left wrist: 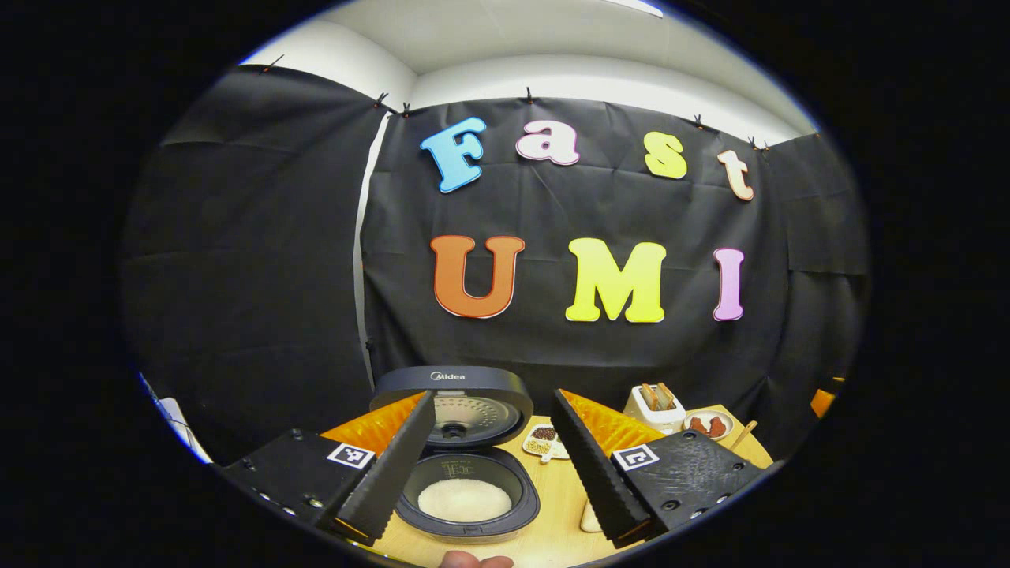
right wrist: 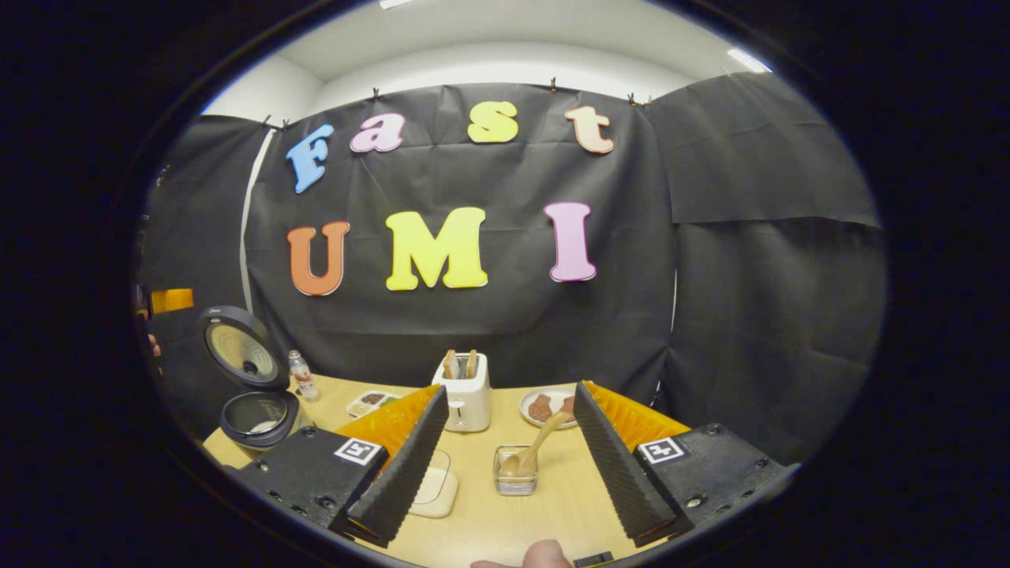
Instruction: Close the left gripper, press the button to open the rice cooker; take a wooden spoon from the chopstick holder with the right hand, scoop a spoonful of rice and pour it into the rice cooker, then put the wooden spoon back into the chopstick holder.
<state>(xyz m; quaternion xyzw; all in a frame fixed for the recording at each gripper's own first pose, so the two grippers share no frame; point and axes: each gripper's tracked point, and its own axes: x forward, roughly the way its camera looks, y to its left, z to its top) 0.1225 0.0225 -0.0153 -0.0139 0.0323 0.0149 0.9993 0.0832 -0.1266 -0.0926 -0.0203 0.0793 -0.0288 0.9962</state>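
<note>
The cooker (left wrist: 465, 465) stands open with rice inside, the spoon (right wrist: 530, 454) sits in its holder (right wrist: 515, 472), and both the left gripper (left wrist: 493, 465) and right gripper (right wrist: 505, 465) gape empty, so the task looks finished.

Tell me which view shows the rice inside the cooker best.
The left gripper view: the open black rice cooker sits close, white rice plainly visible. The right gripper view shows it small at the far left, rice barely discernible.
</note>
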